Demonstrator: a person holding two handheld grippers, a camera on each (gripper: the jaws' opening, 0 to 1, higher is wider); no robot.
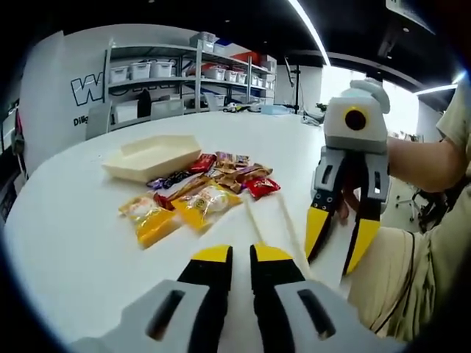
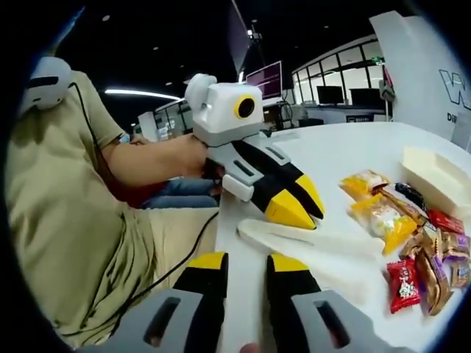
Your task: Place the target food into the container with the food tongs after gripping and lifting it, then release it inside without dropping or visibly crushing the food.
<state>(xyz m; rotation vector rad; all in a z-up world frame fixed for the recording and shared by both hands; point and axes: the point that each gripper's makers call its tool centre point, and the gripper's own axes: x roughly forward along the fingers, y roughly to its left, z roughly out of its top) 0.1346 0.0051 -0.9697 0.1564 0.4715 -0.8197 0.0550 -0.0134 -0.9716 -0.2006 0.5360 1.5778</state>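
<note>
Hovering over the tongs (image 1: pixel 274 220), both grippers' fingers (image 1: pixel 213 259) hold nothing.

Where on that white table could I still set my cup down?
Bare table lies left of the snack packets and beyond the tray. It is crowded around the packets, the white tongs and the right gripper.

Print on the snack packets (image 1: pixel 199 193) is too small and blurred to read. The red packet (image 2: pixel 403 285) and the brown wrappers (image 2: pixel 434 268) overlap, so their outlines cannot be separated. The wall lettering (image 1: pixel 90 90) is cut by the shelving (image 1: pixel 188 73), whose bin contents cannot be told. In the right gripper view the tray (image 2: pixel 440 176) is cut off at the picture's edge, as is the counter (image 2: pixel 346 154). The white tongs (image 2: pixel 309 239) blend into the counter; their far end is indistinct.
</note>
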